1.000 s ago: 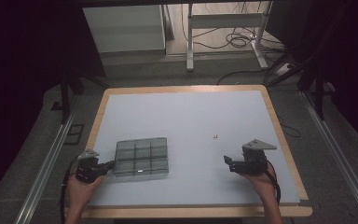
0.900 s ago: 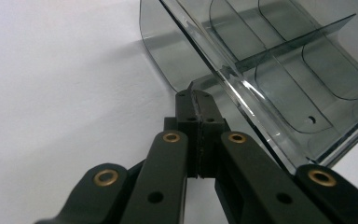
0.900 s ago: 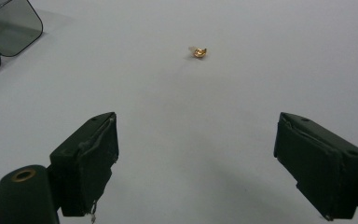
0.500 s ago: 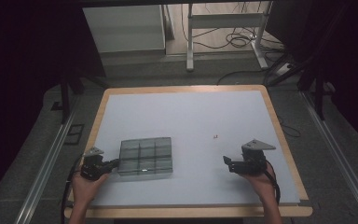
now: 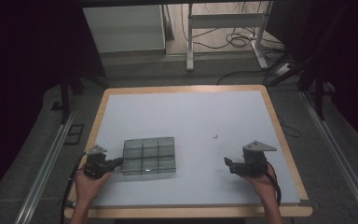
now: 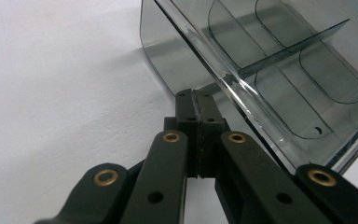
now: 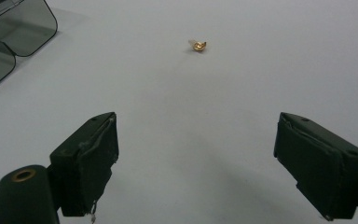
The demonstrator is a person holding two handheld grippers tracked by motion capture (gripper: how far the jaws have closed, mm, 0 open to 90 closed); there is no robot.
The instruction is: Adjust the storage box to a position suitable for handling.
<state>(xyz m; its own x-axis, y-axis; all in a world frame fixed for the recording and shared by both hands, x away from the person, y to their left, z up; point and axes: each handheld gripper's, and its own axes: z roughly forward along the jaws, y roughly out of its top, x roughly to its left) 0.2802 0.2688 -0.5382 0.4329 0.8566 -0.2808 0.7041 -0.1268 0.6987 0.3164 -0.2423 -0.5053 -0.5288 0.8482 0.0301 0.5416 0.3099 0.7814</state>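
Note:
A smoky clear box with several compartments lies on the white tabletop at the front left. My left gripper is shut, its tips against the box's left wall. In the left gripper view the pads press together with nothing between them, and the box lies just beyond. My right gripper rests open at the front right, with nothing between its fingers. A tiny gold piece lies on the table ahead of it; in the right gripper view the gold piece sits beyond the open gripper.
The table has a wooden rim. Metal rails run along both sides of it. Beyond the far edge are a white cabinet, a frame's legs and cables on the floor. A corner of the box is in the right gripper view.
My left gripper has moved a little to the right, and the box has slid to the right with it. The right gripper has stayed still.

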